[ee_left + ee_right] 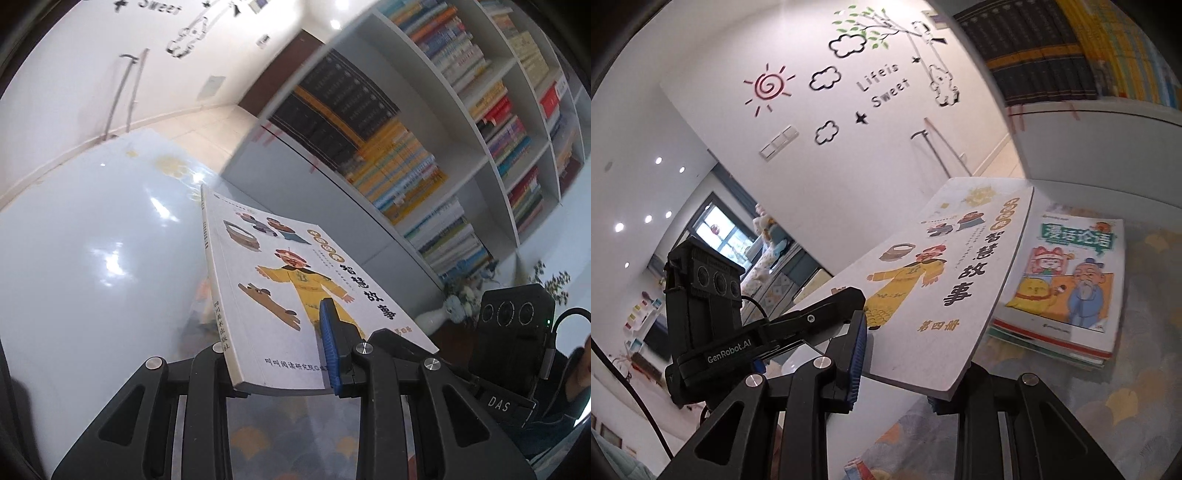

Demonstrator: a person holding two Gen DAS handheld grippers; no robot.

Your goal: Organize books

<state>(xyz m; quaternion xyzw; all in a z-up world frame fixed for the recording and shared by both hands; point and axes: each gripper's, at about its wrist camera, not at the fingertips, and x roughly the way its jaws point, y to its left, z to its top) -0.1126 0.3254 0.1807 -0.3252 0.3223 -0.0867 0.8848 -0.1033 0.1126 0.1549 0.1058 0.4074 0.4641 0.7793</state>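
A thin white picture book (pixel 266 288) with a yellow-robed figure and black characters on its cover hangs tilted in the air, gripped from two sides. My left gripper (pixel 273 332) is shut on its near edge, one blue pad (pixel 328 343) on the cover and the other finger under the book. In the right wrist view my right gripper (pixel 908 354) is shut on the same book (pixel 934 273), its blue pad (pixel 857 354) pressed on the cover. The left gripper's black fingers (pixel 846 299) grip the book's left edge there. A stack of books (pixel 1067 284) lies on the table to the right, below it.
A tall white bookshelf (pixel 461 147) packed with books fills the right side. A glossy pale table (pixel 92 266) spreads left below the book. A white vase with flowers (pixel 436 317) stands near the shelf's foot. The right gripper's camera housing (pixel 513 325) sits close by.
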